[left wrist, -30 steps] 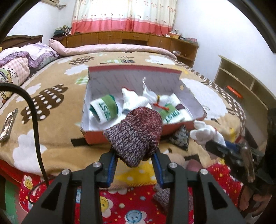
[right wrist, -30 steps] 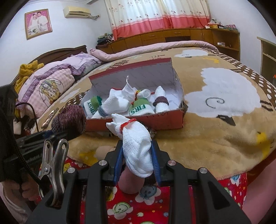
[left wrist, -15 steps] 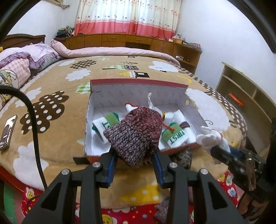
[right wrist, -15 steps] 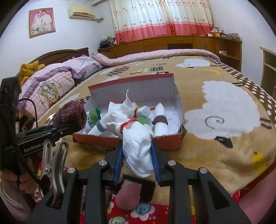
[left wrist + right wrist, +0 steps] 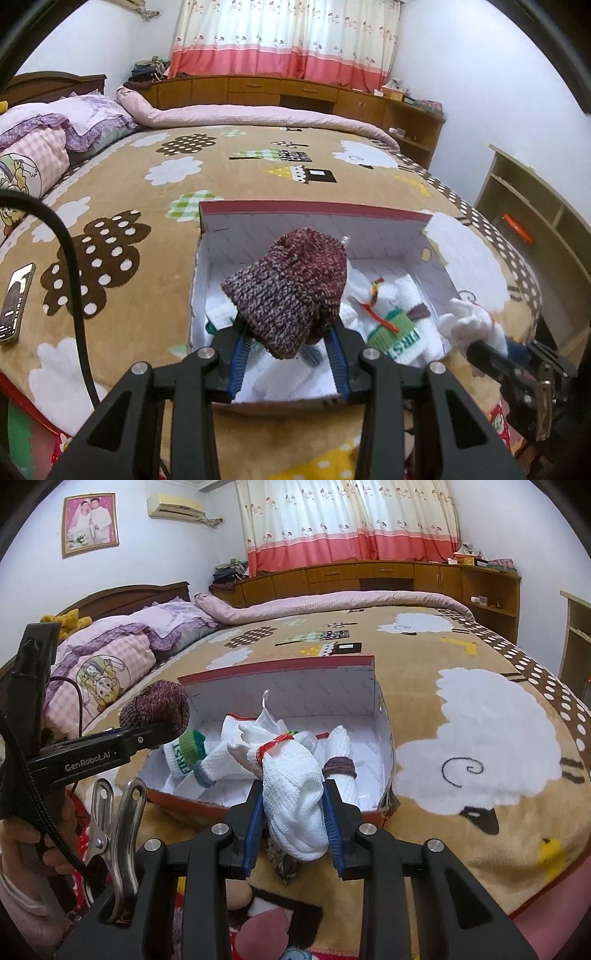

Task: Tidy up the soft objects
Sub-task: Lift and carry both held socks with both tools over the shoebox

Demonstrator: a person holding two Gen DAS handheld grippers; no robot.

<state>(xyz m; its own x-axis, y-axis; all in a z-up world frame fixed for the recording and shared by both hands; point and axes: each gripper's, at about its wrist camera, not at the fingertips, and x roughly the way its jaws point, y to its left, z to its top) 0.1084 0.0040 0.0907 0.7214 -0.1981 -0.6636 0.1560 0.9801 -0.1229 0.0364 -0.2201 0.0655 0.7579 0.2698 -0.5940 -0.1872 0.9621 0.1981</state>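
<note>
Two grippers each carry a soft bundle above the near edge of the box. Blue pads of the left gripper (image 5: 288, 349) press both sides of a maroon knitted sock roll (image 5: 290, 291), which stands up between the fingers and hangs over the left half of the open red shoebox (image 5: 314, 213). In the right wrist view the same roll (image 5: 155, 710) shows at the tip of the left gripper (image 5: 147, 734), above the box's left front corner. The right gripper (image 5: 294, 821) is clamped narrowly on a white sock bundle (image 5: 295, 786) tied with a red band; its knotted top leans left towards the box interior, its rounded bottom sagging below the pads. From the left wrist view that white bundle (image 5: 469, 325) sits at the right gripper's tip just off the box's right front corner.

Inside the white-lined shoebox (image 5: 280, 666) lie several rolled socks: a green-cuffed white roll (image 5: 184, 751) at the left, a grey-toed white one (image 5: 218, 764) beside it, and a white roll with a dark band (image 5: 341, 764) at the right. Something clear and thin, possibly plastic wrap, pokes up behind them. The box rests on a brown blanket (image 5: 147, 206) with cloud patterns covering the bed. A phone (image 5: 14, 302) lies on the blanket well left of the box. A person's hand (image 5: 22, 843) grips the left gripper's handle.
</note>
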